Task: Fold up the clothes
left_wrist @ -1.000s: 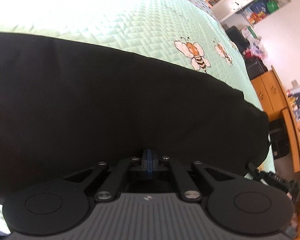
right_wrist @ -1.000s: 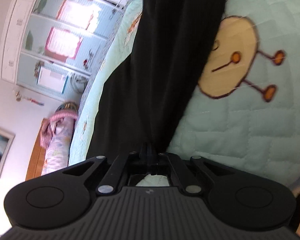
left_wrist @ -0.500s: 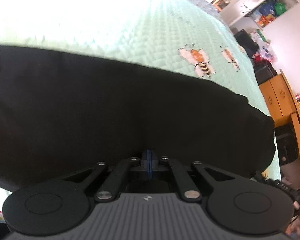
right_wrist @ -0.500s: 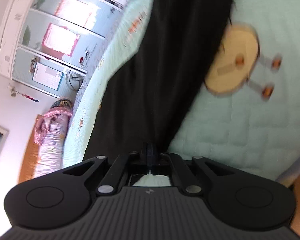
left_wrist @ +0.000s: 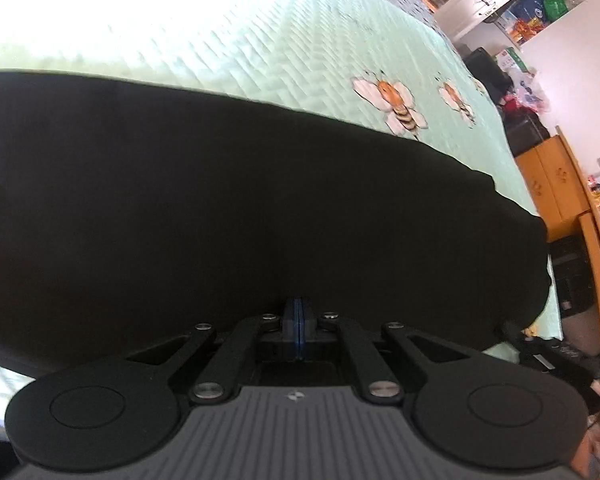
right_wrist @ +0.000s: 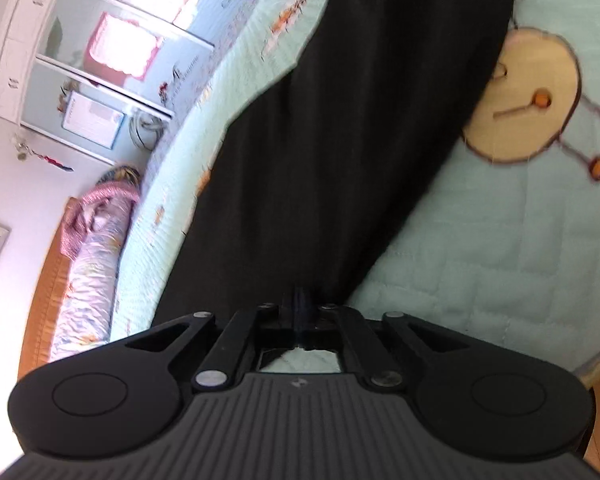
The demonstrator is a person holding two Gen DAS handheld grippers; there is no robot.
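A black garment [left_wrist: 240, 208] lies spread across a mint-green quilt [left_wrist: 200, 32] printed with bees. In the left wrist view the cloth fills the middle of the frame, and my left gripper [left_wrist: 299, 312] is shut on its near edge with the blue pads pressed together. The right wrist view shows the same garment [right_wrist: 340, 140] running away as a long dark band over the quilt [right_wrist: 480, 260]. My right gripper [right_wrist: 301, 304] pinches its near end; its jaws are just starting to open, and the cloth is still between the nearly closed fingers.
An orange wooden cabinet [left_wrist: 556, 184] and dark bags [left_wrist: 488, 72] stand past the bed's far right side. A rolled floral blanket [right_wrist: 92, 248] lies by the wooden headboard [right_wrist: 44, 280]. A wardrobe with glass doors [right_wrist: 100, 60] stands behind it. The bed's edge is close on the right.
The right wrist view has rolled and shifted a little, so the garment band and the round bee face sit differently. The left view is almost unchanged; both grippers stay on the cloth.
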